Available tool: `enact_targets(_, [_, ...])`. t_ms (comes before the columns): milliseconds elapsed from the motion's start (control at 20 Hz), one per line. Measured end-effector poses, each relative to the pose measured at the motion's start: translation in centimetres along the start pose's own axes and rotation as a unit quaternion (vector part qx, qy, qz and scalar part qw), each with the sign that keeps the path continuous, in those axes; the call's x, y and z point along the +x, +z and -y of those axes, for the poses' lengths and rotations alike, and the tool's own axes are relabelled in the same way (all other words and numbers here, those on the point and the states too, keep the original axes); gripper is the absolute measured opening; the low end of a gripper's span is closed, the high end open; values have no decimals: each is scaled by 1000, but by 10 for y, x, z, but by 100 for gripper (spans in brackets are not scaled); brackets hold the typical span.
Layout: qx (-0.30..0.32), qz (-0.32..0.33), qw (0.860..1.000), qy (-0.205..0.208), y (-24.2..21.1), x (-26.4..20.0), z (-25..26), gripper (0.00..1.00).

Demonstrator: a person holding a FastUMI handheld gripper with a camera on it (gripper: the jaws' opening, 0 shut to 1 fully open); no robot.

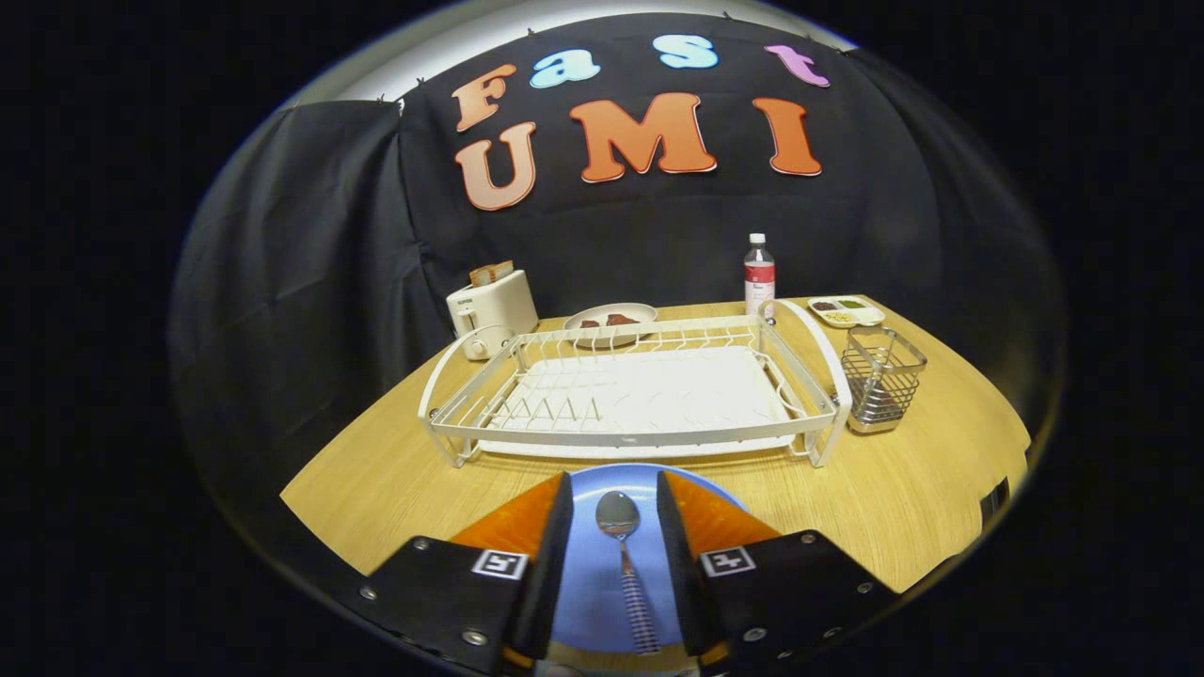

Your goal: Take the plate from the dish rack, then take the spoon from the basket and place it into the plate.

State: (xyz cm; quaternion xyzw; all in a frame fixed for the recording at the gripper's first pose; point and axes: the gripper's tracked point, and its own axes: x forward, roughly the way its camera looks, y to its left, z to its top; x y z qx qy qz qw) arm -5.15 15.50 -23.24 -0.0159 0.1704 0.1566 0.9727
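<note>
Toaster (492,313): white, far beyond the jaws and off to their left, at the table's back corner, with slices showing in its top.
Dish rack (630,387): white wire, just ahead of the jaws across the wooden table (395,470); its slots and tray hold nothing.
Back plate (611,320): pale, beyond the rack, with dark pieces of food on it.
Left finger (550,555): black pad on an orange body, standing to the left of the spoon and apart from it.
Plate (588,574): blue, flat on the table directly under and between the jaws, its far rim close to the rack's front rail.
Spoon (623,555): lies in the blue plate between the jaws, bowl pointing toward the rack, striped handle running back toward the gripper.
Gripper (614,527): jaws released, spread apart, a gap on each side of the spoon; neither pad touches it.
Bottle (759,275): clear with a red label, upright beyond the rack's right end.
Small tray (846,311): white, divided, just right of the bottle.
Basket (881,378): wire, ahead and right of the jaws, just beside the rack's right end.
</note>
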Motion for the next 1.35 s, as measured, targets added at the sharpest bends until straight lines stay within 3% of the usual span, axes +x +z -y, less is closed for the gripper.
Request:
enact_targets(100, [-5, 7, 1000, -11, 10, -5, 8, 74])
enact_targets(300, [-11, 25, 999, -46, 43, -21, 28, 98])
enact_targets(900, [-30, 114, 986, -121, 167, -90, 78, 98])
enact_targets(1350, [-21, 133, 979, -150, 179, -104, 102, 98])
